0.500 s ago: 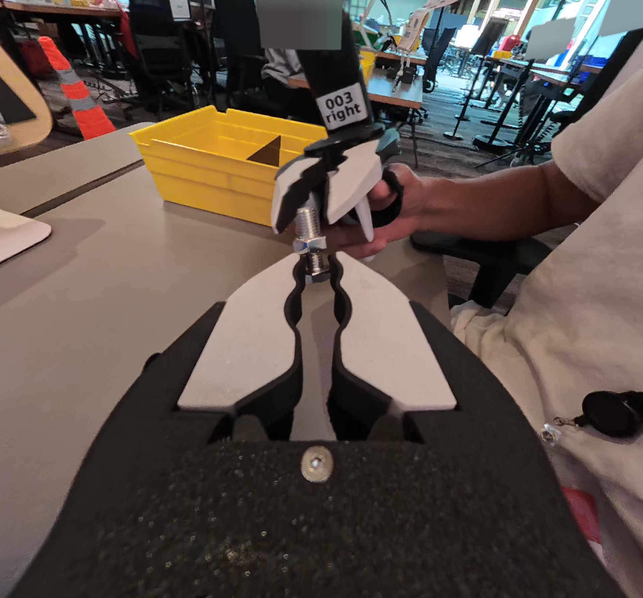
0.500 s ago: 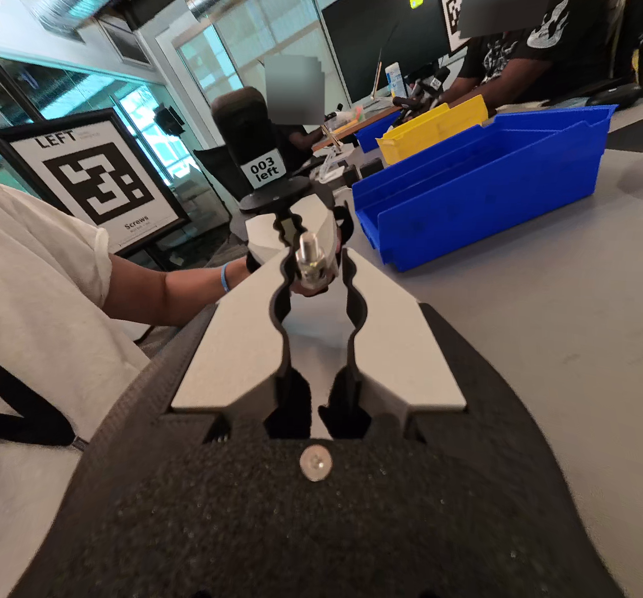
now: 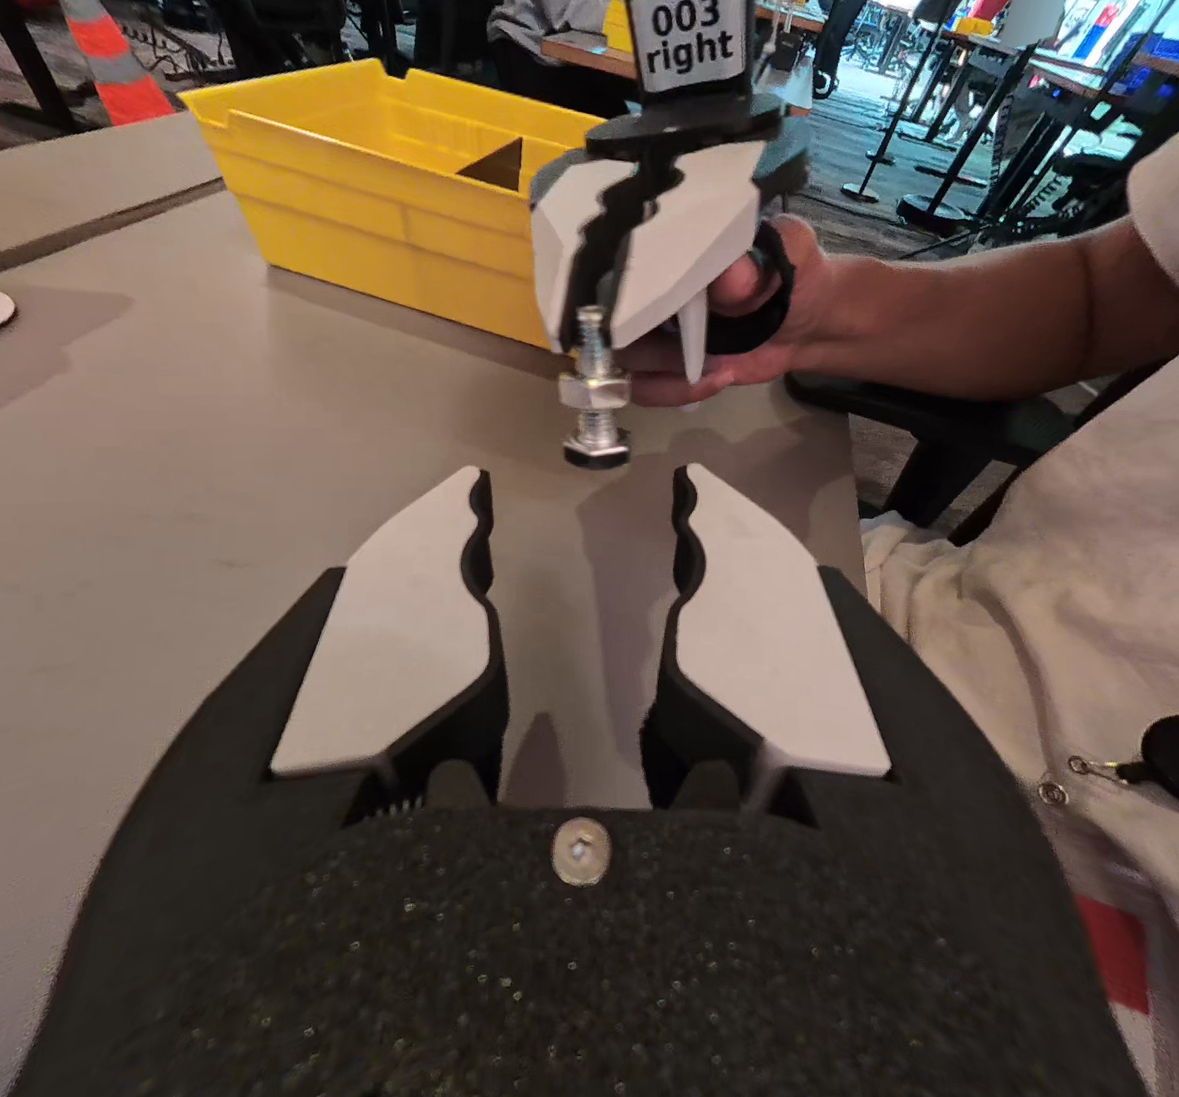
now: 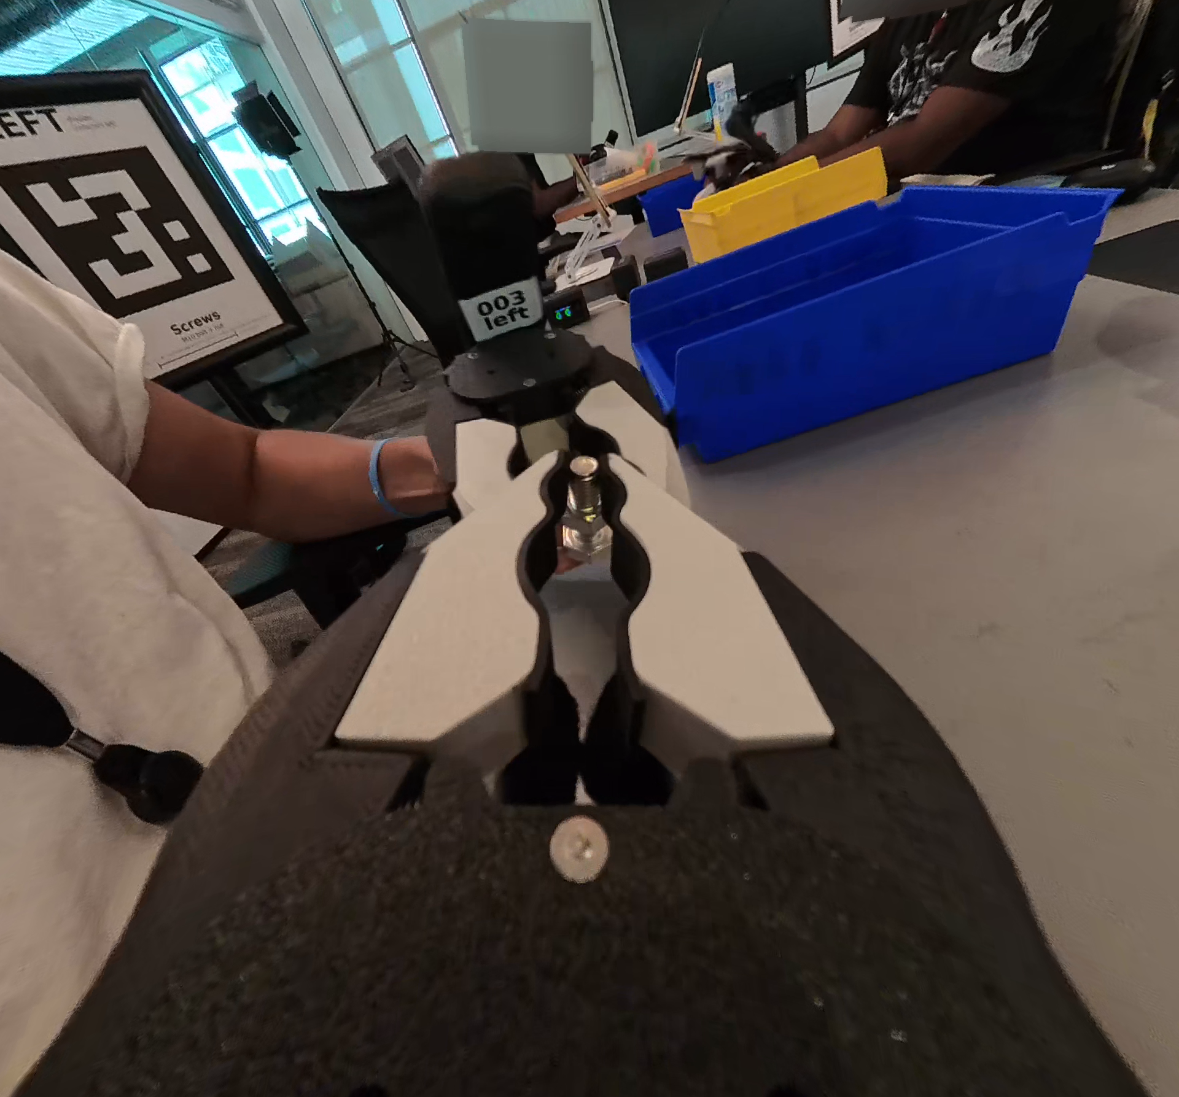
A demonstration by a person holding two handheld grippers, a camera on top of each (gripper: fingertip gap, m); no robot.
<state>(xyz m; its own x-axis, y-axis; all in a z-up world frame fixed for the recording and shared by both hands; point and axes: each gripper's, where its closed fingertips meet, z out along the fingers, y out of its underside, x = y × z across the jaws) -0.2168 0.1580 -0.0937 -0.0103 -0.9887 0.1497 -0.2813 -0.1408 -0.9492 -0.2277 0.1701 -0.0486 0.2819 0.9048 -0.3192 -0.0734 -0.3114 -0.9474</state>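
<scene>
Grip on the bolt (image 3: pixel 593 390) belongs to the right gripper (image 4: pixel 584 479) alone: its fingertips pinch the threaded end, so the silver bolt hangs head-down over the grey table (image 3: pixel 191 428), a hex nut (image 3: pixel 593 391) partway along the shank. Judged from this, the pinch should stay square on the threads, since a tilt could let the shiny shank slip. Spread wide, the left gripper (image 3: pixel 582 476) holds nothing, its fingers just short of the bolt head and clear of it. Behind stands a yellow bin (image 3: pixel 383 205); a blue bin (image 4: pixel 861 326) sits off to one side.
</scene>
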